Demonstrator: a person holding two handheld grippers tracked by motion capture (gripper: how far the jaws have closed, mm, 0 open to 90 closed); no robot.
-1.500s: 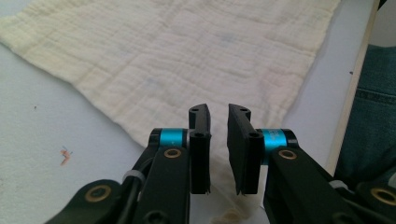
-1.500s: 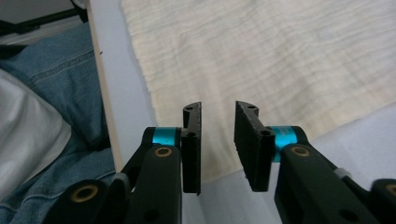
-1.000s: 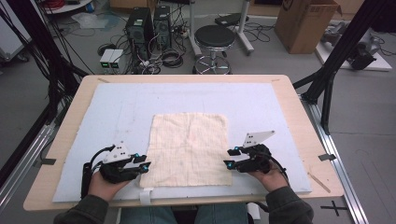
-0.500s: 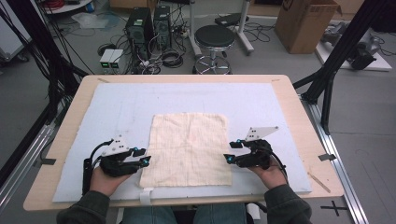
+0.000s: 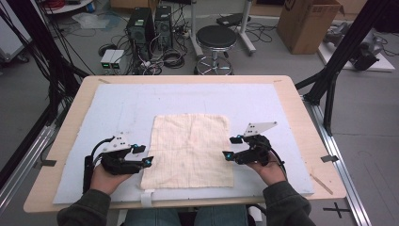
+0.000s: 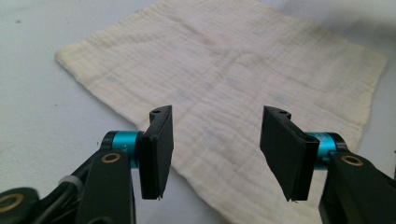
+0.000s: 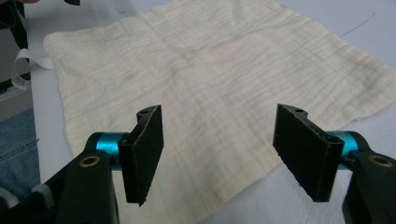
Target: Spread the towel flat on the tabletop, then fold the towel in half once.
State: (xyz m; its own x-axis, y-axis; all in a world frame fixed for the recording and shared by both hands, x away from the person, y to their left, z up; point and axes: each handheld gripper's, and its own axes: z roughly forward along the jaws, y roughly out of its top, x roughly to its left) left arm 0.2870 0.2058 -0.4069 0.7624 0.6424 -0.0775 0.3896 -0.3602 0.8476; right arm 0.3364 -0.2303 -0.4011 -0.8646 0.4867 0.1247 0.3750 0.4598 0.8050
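Note:
A cream square cloth (image 5: 190, 148) lies flat on the pale blue mat (image 5: 122, 108), spread out with faint fold creases. My left gripper (image 5: 143, 155) rests just left of the cloth's left edge, pointing at it; its jaws have just been opening and hold nothing. In the left gripper view the cloth (image 6: 233, 79) lies beyond the gripper (image 6: 215, 149). My right gripper (image 5: 232, 147) sits at the cloth's right edge, jaws also just opened wider, nothing between them. The right gripper view shows the cloth (image 7: 205, 79) under and past the gripper (image 7: 218, 154).
The mat covers a wooden table (image 5: 301, 117). A white tape tab (image 5: 147, 197) sticks at the mat's front edge. Beyond the table stand a black stool (image 5: 215, 40), computer towers (image 5: 146, 23), cables and a cardboard box (image 5: 308, 21). Black frame posts (image 5: 339, 61) flank the table.
Both grippers' jaws stand wider apart than a second ago. The hands have stayed almost in place beside the cloth, which has not moved.

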